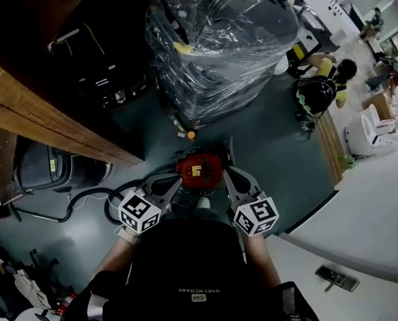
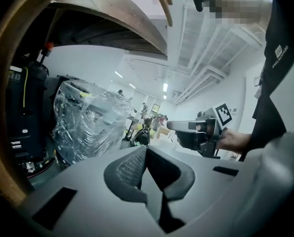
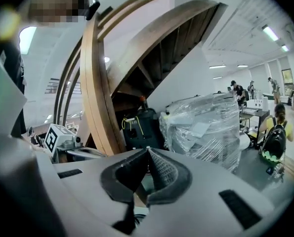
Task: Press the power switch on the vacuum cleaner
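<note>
A small red vacuum cleaner (image 1: 199,169) with a yellow label on top stands on the dark floor just ahead of me. Its black hose (image 1: 85,196) curls away to the left. I cannot make out its power switch. My left gripper (image 1: 174,182) hangs at the vacuum's left side and my right gripper (image 1: 231,176) at its right side, both above floor level. In the left gripper view the left gripper (image 2: 146,148) has its jaws closed tip to tip on nothing. The right gripper (image 3: 147,150) is likewise shut and empty. Neither gripper view shows the vacuum.
A plastic-wrapped pallet load (image 1: 219,39) stands behind the vacuum. A wooden stair beam (image 1: 45,112) runs along the left over a grey machine (image 1: 51,169). A crouching person with a backpack (image 1: 322,89) is at the right, beside a pale raised floor (image 1: 359,206).
</note>
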